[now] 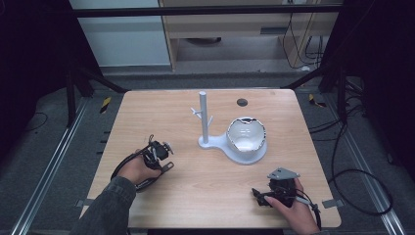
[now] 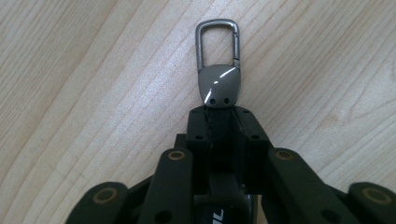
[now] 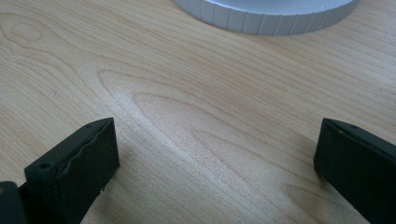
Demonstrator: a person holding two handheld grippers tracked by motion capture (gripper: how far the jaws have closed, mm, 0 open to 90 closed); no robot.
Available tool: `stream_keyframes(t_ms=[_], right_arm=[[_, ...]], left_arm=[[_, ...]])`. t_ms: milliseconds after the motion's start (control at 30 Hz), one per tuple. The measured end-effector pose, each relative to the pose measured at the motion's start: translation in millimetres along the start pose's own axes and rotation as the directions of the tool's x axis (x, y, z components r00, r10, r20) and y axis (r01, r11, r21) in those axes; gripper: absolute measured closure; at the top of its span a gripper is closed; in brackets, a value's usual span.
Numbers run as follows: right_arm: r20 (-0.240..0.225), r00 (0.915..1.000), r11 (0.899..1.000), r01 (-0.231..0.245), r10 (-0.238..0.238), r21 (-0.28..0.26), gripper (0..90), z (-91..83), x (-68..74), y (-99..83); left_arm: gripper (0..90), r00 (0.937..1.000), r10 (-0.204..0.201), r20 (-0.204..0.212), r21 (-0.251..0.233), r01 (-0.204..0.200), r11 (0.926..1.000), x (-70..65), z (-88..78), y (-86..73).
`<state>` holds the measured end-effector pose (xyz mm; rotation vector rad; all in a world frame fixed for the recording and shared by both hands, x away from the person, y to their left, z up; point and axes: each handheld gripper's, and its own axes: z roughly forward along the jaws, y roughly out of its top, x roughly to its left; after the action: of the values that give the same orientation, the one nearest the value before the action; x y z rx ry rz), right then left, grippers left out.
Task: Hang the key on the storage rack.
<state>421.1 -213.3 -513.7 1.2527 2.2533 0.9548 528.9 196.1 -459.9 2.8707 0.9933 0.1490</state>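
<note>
- My left gripper [image 1: 165,155] sits on the left side of the table [image 1: 147,112], nearer my edge than the middle.
- Key clip [image 2: 217,65] sticks out ahead of my closed left jaws, its near end pinched btwn them, loop end away from me, flat over the tabletop.
- Stand [image 1: 234,145] is at table centre, a bit right; its post [image 1: 203,117] at the left end, its bowl [image 1: 246,135] at the right end.
- Stand is right of & behind my left gripper, well apart.
- My right gripper [image 1: 258,195] is near the front right edge, before the bowl, jaws wide over bare wood.
- Round hole [image 1: 242,102] in the table behind the stand, near the far edge.
</note>
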Motion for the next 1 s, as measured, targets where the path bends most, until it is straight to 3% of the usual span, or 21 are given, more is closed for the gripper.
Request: stream_keyframes(t_ms=[300,500,833,900,1000], right_arm=[[-0.001,1.0000,1.000,-0.001,0.001,0.001,0.4,-0.1,0.1,0.0],[-0.001,1.0000,1.000,-0.001,0.001,0.001,0.4,-0.1,0.1,0.0],[-0.001,1.0000,1.000,0.001,-0.001,-0.001,0.4,0.0,-0.1,0.0],[0.000,1.0000,1.000,-0.003,0.003,-0.002,0.4,0.2,0.2,0.1],[0.000,1.0000,1.000,-0.003,0.003,-0.001,0.4,0.2,0.2,0.1]], left_arm=[[79.7,0.9995,-0.031,0.006,-0.079,0.031,0.9964,3.3,-7.5,-12.4],[79.8,0.9972,-0.062,0.041,-0.165,0.068,0.9839,5.4,-6.4,-25.9],[79.9,0.9955,-0.089,0.034,-0.240,0.095,0.9661,6.9,-12.6,-42.8],[79.9,0.9947,-0.098,0.031,-0.271,0.103,0.9571,6.6,-16.2,-47.3],[79.9,0.9940,-0.107,0.024,-0.291,0.110,0.9505,6.6,-18.3,-51.0]])
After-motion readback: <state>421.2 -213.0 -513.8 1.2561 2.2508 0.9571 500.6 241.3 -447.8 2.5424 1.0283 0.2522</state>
